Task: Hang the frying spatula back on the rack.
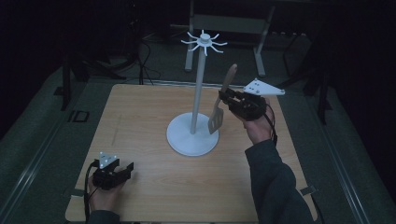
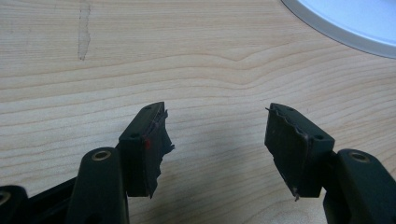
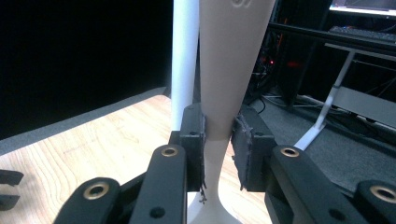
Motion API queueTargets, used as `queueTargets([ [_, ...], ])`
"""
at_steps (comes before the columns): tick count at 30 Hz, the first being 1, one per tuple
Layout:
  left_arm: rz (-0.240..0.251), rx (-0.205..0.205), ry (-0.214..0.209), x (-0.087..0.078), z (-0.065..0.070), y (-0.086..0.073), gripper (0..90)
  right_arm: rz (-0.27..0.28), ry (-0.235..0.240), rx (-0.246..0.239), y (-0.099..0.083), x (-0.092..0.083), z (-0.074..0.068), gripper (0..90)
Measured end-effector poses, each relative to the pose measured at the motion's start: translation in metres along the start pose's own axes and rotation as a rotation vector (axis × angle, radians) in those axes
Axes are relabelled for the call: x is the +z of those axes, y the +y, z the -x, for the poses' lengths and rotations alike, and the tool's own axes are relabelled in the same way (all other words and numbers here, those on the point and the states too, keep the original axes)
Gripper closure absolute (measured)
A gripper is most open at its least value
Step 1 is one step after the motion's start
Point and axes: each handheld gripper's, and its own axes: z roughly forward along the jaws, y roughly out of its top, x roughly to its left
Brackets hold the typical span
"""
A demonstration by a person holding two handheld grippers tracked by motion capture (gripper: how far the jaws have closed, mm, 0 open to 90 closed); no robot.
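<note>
A white stand [image 1: 198,79] with a round base [image 1: 184,140] and hooks at its top [image 1: 204,41] rises from the middle of the wooden table [image 1: 149,186]. My right gripper [image 1: 226,96] is shut on the handle of a beige slotted spatula [image 1: 222,99], held upright just right of the pole, blade down over the base. In the right gripper view the spatula handle [image 3: 229,60] sits clamped between the pads [image 3: 195,144], with the stand's pole [image 3: 184,60] right behind. My left gripper [image 1: 128,169] rests open low at the table's front left, its fingers [image 2: 144,144] apart over bare wood.
The stand's base rim [image 2: 341,25] curves into the top right of the left gripper view. Dark floor, cables and a metal frame [image 1: 224,28] lie beyond the table's far edge. A faint mark [image 2: 83,32] streaks the wood.
</note>
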Motion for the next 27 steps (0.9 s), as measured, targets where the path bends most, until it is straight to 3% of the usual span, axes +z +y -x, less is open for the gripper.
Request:
queueTargets([
  [27,0.002,-0.002,0.000,-0.001,0.000,0.000,38.9,-0.006,0.002,-0.007,0.022,0.005,-0.006,75.0],
])
